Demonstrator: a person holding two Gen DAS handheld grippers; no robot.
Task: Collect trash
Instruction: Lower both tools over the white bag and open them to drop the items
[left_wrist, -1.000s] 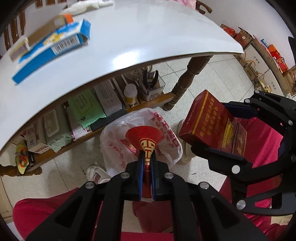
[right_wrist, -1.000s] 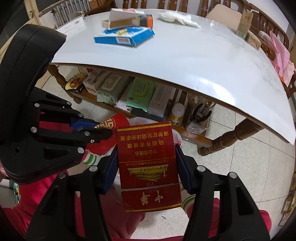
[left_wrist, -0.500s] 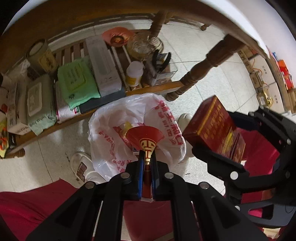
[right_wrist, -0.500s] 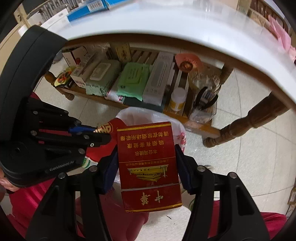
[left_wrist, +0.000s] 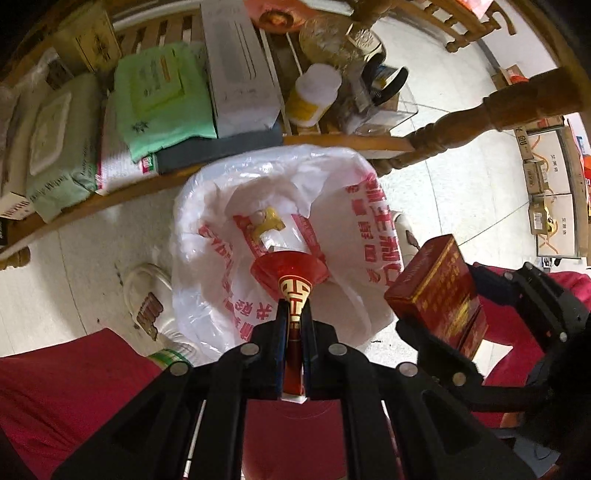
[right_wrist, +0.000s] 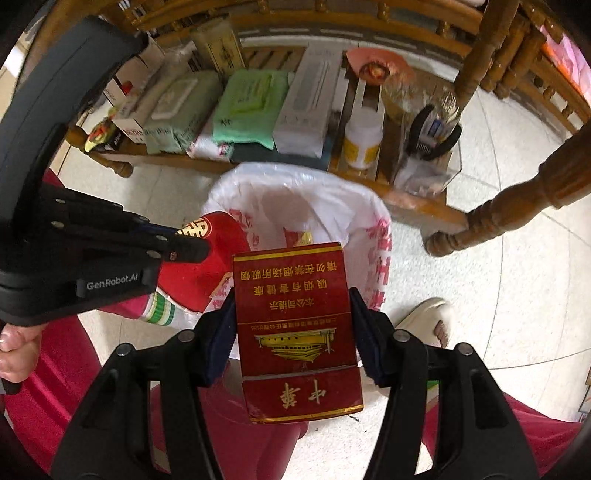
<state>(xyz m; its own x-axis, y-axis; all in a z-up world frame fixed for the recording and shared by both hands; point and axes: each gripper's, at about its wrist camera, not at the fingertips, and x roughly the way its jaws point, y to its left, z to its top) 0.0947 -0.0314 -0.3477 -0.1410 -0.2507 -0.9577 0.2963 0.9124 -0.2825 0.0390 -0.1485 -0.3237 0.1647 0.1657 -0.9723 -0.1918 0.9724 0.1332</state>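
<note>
A white plastic bag (left_wrist: 343, 206) with red print stands open on the floor below the table shelf, with trash inside; it also shows in the right wrist view (right_wrist: 295, 195). My left gripper (left_wrist: 293, 321) is shut on a flattened red paper cup (left_wrist: 291, 273), held over the bag's mouth. My right gripper (right_wrist: 293, 321) is shut on a red cigarette box (right_wrist: 295, 314), held just at the bag's near rim. The box (left_wrist: 439, 295) and the right gripper show at the right of the left wrist view.
A low wooden shelf (right_wrist: 413, 195) behind the bag holds wipes packs, a green pack (left_wrist: 162, 99), a white box (left_wrist: 240, 70), a pill bottle (right_wrist: 360, 142) and pliers. A turned table leg (right_wrist: 495, 218) stands right. Red trousers and white slippers (left_wrist: 151, 306) flank the bag.
Both grippers have dropped from tabletop height toward the floor and moved closer to the open bag. The table top has left view. Both grips are unchanged.
</note>
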